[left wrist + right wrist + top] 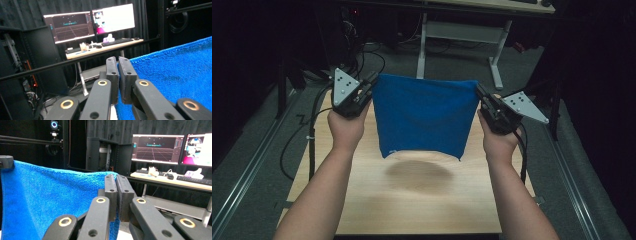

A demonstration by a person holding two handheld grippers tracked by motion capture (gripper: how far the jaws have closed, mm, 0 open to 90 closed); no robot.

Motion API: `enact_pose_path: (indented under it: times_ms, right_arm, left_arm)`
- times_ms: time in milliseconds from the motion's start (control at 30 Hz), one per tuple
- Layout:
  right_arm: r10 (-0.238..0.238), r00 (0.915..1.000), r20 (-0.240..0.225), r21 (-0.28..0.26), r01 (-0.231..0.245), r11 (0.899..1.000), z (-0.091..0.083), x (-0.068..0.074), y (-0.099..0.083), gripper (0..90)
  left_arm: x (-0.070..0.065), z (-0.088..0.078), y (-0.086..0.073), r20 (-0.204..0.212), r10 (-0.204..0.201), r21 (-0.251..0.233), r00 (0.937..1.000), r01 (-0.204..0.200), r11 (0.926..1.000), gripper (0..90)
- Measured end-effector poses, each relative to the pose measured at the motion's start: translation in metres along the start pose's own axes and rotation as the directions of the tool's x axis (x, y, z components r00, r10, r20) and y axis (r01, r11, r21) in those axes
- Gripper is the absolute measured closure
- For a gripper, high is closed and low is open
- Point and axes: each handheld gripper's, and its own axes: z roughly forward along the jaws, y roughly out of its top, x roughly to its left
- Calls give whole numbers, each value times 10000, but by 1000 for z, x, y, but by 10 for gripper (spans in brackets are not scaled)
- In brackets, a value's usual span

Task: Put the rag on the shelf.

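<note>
A blue terry-cloth towel (pixel 424 117) is stretched flat between the left claw (pixel 370 88) and right claw (pixel 480 94), each clamped on a top corner, for spreading above the light wooden tabletop (pixel 422 200).

In the high view the blue towel (pixel 424 117) hides the far part of the surface (pixel 422 200); its near edge is cut off at the bottom. The towel's label is too small to read. In both gripper views the fingers (pixel 112 75) cover the pinched corners, and the towel runs off the frame. The monitors' (pixel 157 148) text is illegible, and the desk items are too small to ID.
</note>
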Motion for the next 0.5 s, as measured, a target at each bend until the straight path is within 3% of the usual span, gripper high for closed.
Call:
enact_pose_path:
  times_ms: [500]
  right_arm:
    - [69,9995,295,132,-73,9999,34,-12,8,885]
  left_arm:
    - [13,29,3,-394,140,44,9991,-139,9999,875]
